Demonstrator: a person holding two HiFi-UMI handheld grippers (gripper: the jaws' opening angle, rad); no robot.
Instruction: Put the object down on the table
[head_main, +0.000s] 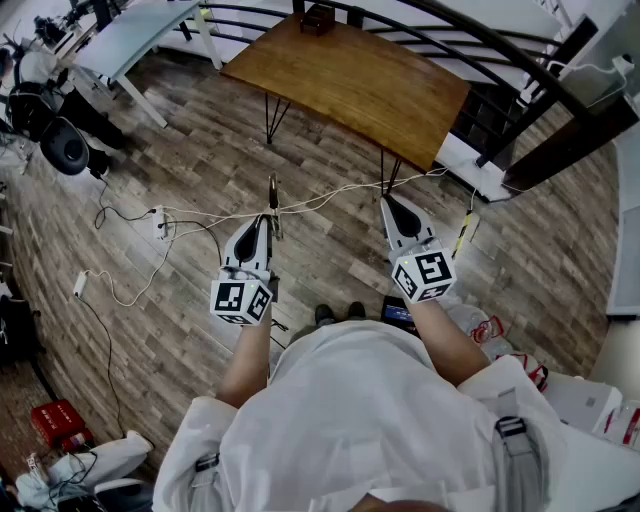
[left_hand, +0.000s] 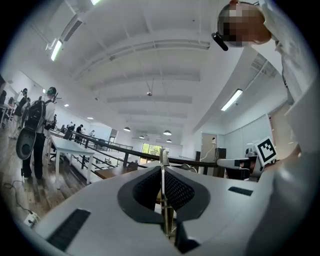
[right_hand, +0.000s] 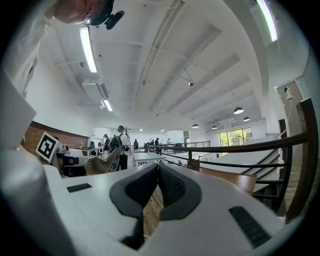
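One thin metal strip (left_hand: 163, 154) pinched in left gripper (left_hand: 163, 170), rectangular wooden table (head_main: 350, 80)

Left tool (head_main: 267, 220) and right tool (head_main: 391, 203) point toward 12 o'clock.
Left jaws clamp a thin metal strip (head_main: 272, 195); right jaws meet, empty.

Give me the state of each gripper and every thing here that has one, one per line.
left gripper: shut on the thin flat strip, over the floor short of the table.
thin flat strip: clamped edge-on between the jaws, tip sticking out past them, not yet set down.
right gripper: shut, nothing between its jaws.
wooden table: standing ahead, a small dark object at its far edge.
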